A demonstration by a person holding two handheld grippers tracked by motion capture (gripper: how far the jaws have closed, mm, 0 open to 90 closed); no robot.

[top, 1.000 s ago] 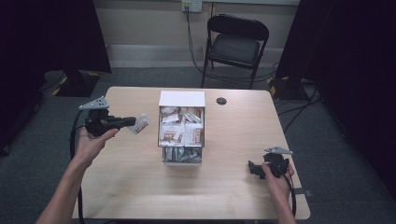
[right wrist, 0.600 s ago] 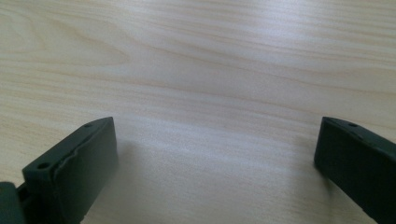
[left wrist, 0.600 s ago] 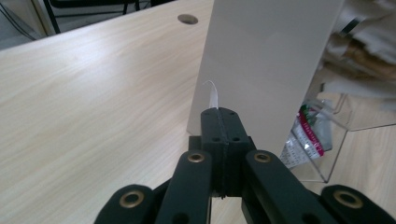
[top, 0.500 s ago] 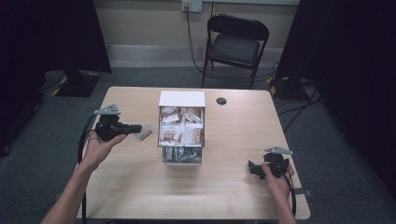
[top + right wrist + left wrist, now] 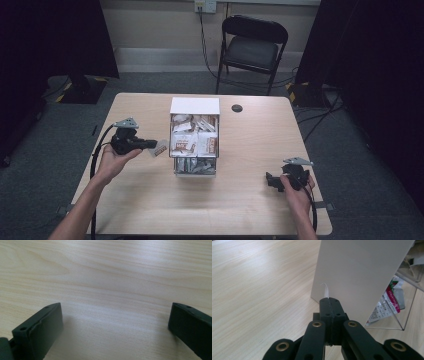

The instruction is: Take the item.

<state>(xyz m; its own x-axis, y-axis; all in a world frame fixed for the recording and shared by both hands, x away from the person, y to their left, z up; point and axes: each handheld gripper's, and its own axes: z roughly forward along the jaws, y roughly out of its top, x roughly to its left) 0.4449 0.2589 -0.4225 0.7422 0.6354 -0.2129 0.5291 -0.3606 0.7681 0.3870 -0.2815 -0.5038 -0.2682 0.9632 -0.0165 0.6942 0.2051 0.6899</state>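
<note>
Small white-and-brown snack packet (image 5: pixel 160 148), pinched between closed jaws of left gripper (image 5: pixel 150 145), hangs just left of clear snack-filled box (image 5: pixel 194 169); right gripper (image 5: pixel 270 181), well right, gapes empty.

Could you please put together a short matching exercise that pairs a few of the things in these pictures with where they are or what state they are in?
Things:
1. left hand-held gripper
2. right hand-held gripper
3. folding chair
4. black disc

States:
A. on the table, behind and to the right of the box
B. shut on a packet
C. on the floor beyond the table
D. jaws wide apart, low over bare wood

Pairs: 1-B, 2-D, 3-C, 4-A
</note>
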